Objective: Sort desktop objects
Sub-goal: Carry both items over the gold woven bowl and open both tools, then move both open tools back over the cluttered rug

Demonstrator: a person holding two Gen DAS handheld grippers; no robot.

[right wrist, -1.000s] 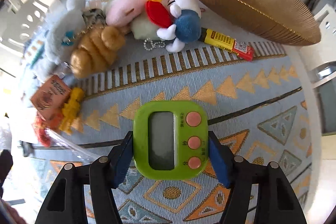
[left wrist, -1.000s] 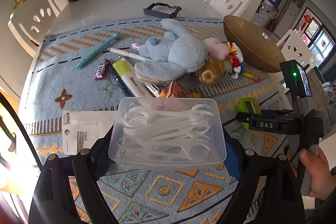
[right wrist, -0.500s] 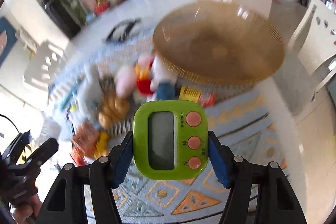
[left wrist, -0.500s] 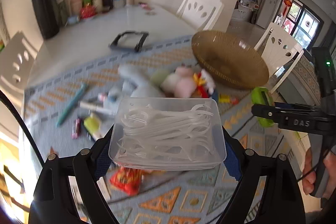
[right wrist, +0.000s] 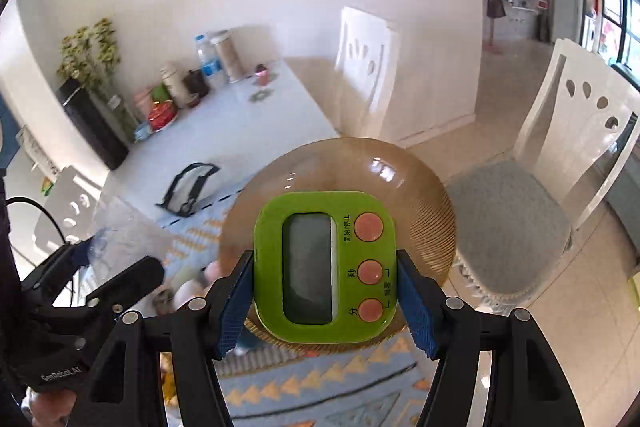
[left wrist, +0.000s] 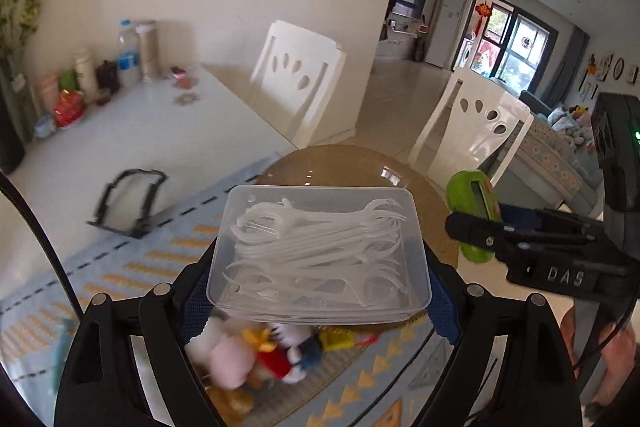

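Left gripper [left wrist: 319, 303] clamped on a clear plastic box of white floss picks [left wrist: 320, 251], one blue pad [left wrist: 442, 307] pressed to each side. Box held up in the air, level, over the near rim of a big round brown glass bowl [left wrist: 348, 167]. Right gripper [right wrist: 325, 303] squeezed shut on a green square timer with three pink buttons [right wrist: 325, 267], blue pads [right wrist: 414, 307] tight on both sides. Timer held up in the air too, face toward the camera, right in front of the same bowl [right wrist: 432, 211]. Seen from the left wrist, timer [left wrist: 472, 211] off to the right of the box, near the bowl's right rim. Bowl sitting at the right edge of a blue woven mat with orange triangles [right wrist: 320, 383]. Heap of soft plush toys [left wrist: 256, 355] on the mat, just beside the bowl's near side, under the box. Black plastic frame [left wrist: 128, 199] at the mat's far edge, on the white table [left wrist: 160, 131]. Bottles and jars [right wrist: 208, 63] at the table's far end. White chair [right wrist: 580, 115] beside the table on the right.
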